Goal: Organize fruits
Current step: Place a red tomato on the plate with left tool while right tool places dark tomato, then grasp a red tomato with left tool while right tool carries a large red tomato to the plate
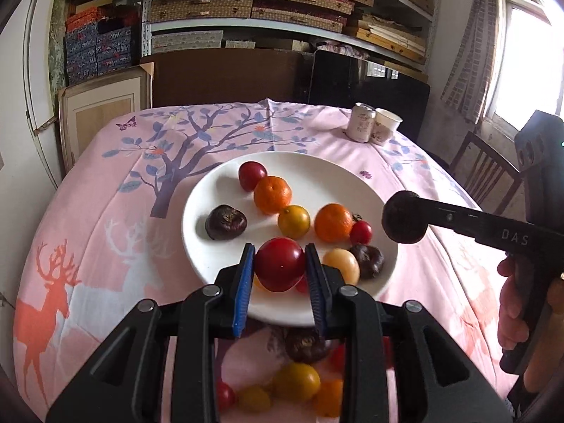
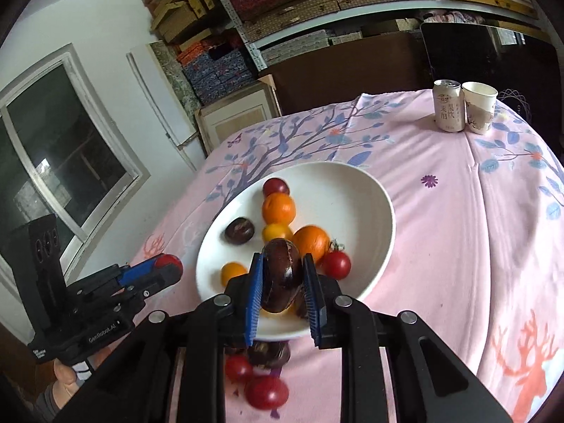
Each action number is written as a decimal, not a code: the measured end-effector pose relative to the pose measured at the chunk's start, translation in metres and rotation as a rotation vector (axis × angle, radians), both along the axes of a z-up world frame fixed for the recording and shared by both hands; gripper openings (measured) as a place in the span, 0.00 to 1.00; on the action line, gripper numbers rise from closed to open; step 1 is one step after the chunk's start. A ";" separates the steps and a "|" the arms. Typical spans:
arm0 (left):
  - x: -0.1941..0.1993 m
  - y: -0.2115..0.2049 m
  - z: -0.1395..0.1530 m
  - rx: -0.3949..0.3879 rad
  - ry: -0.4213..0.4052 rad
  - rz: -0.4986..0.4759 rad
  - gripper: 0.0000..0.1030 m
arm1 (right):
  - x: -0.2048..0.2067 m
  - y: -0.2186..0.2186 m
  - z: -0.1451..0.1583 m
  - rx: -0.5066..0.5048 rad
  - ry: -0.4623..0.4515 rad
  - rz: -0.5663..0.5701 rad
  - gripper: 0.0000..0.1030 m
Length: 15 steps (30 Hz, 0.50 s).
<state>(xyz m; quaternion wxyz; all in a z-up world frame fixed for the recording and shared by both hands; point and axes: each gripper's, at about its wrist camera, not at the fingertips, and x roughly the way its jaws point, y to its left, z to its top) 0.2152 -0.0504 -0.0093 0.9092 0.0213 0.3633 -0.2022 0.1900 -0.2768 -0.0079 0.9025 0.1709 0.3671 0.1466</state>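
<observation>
A white plate point(image 1: 208, 246) point(image 2: 366, 218) on the pink tablecloth holds several fruits: red tomatoes, orange tangerines point(image 1: 272, 194), yellow tomatoes point(image 1: 294, 221) and dark purple fruits point(image 1: 225, 222). My left gripper point(image 1: 280, 259) is shut on a red tomato point(image 1: 280, 264) above the plate's near rim. My right gripper point(image 2: 283, 275) is shut on a dark purple fruit point(image 2: 282, 275) above the plate's near side; it also shows in the left wrist view point(image 1: 405, 216), at the plate's right edge.
More loose fruits lie on the cloth in front of the plate point(image 1: 296, 380) point(image 2: 264, 391). A drink can point(image 2: 448, 105) and a paper cup point(image 2: 479, 107) stand at the table's far right. Shelves of boxes stand behind; a chair point(image 1: 486, 172) is at the right.
</observation>
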 end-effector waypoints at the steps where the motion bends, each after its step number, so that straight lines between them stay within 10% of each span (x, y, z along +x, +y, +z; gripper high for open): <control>1: 0.012 -0.002 -0.003 0.001 0.014 0.006 0.27 | 0.010 0.001 -0.002 0.018 0.017 0.005 0.24; 5: 0.041 -0.003 -0.018 0.015 0.045 0.068 0.66 | 0.023 0.002 -0.005 0.009 0.022 -0.049 0.51; 15: -0.053 0.025 -0.027 0.089 0.010 -0.044 0.66 | -0.079 -0.020 -0.046 0.023 0.028 -0.024 0.51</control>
